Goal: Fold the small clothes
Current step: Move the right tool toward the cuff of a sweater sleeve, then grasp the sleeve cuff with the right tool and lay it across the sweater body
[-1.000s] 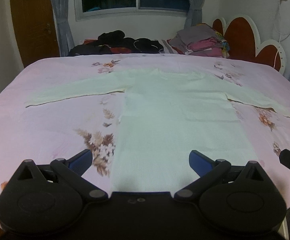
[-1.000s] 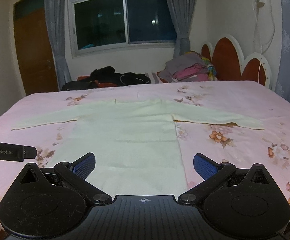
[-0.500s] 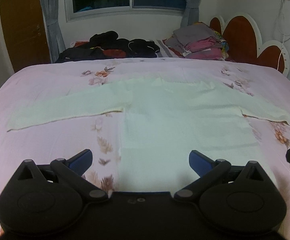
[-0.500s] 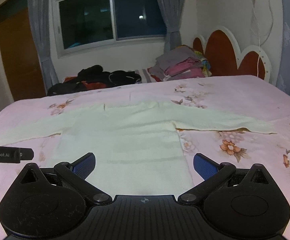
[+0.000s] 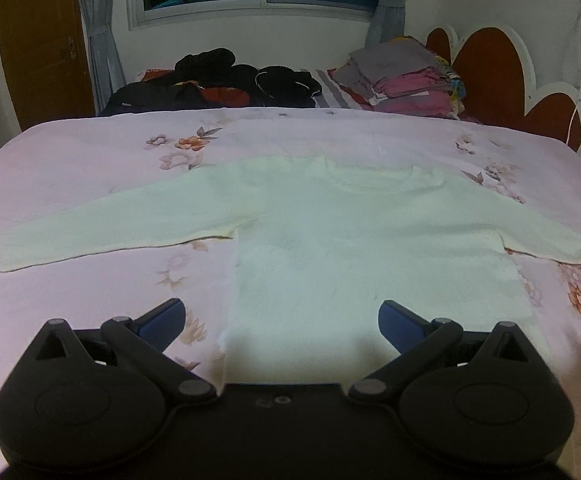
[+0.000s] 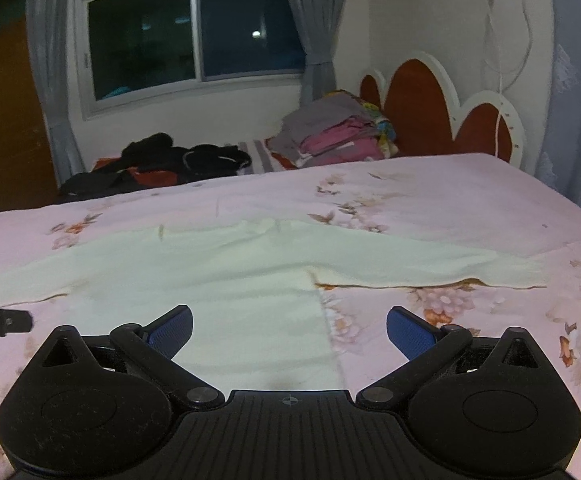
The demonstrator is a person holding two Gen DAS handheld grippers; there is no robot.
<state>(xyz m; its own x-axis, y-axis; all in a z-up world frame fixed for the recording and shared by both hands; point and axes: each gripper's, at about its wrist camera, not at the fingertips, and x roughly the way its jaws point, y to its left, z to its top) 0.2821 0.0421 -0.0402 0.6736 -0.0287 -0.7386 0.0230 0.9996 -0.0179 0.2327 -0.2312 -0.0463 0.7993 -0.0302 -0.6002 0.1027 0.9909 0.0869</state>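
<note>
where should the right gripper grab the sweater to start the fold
Probably the cuff end of the right sleeve. The sweater lies flat with that sleeve stretched out sideways on the bedspread, its end free. Bring the open right gripper in from the outer side, pinch the edge, then carry it across the body.

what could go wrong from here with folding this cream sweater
Both the left hand-held gripper and right hand-held gripper hang open over the cream sweater, which lies flat on a loose pink floral sheet. A pinch could catch sheet along with knit. The long spread sleeves may drag or bunch during a fold.
</note>
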